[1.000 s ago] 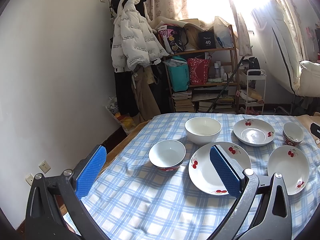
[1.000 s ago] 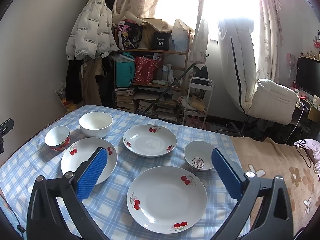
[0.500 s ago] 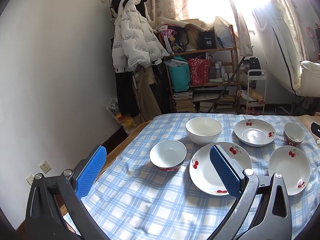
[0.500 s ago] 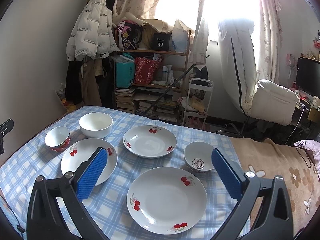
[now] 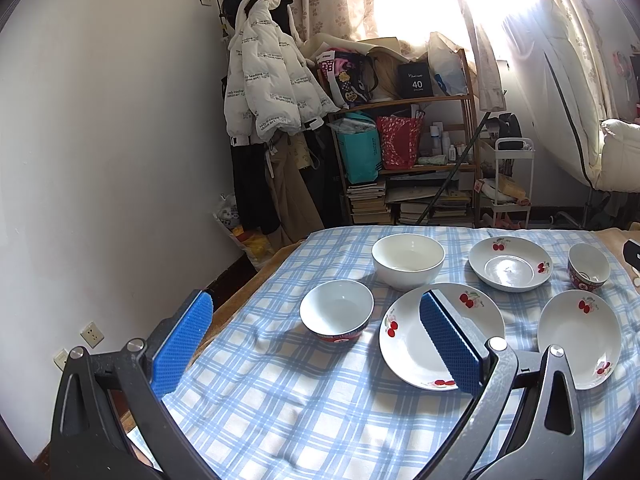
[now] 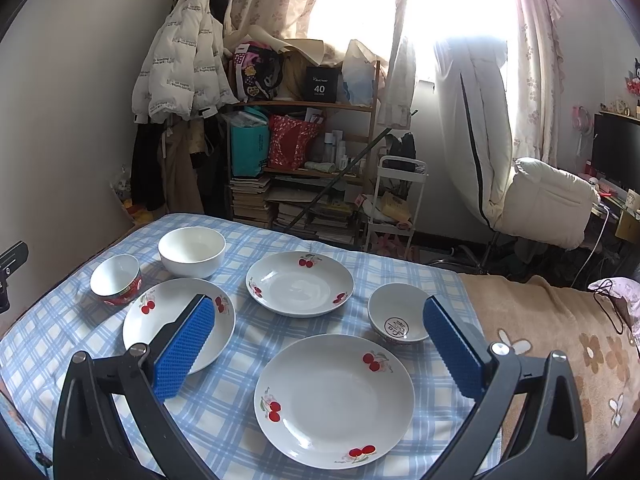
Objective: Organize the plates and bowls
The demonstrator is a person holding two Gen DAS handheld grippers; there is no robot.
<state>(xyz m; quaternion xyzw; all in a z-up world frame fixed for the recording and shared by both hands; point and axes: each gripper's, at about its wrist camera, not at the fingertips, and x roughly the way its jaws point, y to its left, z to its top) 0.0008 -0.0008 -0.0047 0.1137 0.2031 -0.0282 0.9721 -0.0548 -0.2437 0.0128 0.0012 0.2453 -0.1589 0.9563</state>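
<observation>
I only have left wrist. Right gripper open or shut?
Observer: The right gripper is open, nothing between its pads.
Operator: What's in front of it?
Observer: The near plate, centred between its fingers in that view, not touched.
Operator: Small bowl on the right, anything inside?
Observer: The small bowl is empty; a red mark is printed on its bottom.

Wide-spread left gripper (image 5: 316, 344) above checked cloth (image 5: 280, 400)

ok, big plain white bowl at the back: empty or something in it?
Empty. The plain white bowl stands upright on the checked cloth, and both wrist views show only its bare white inside.
</observation>
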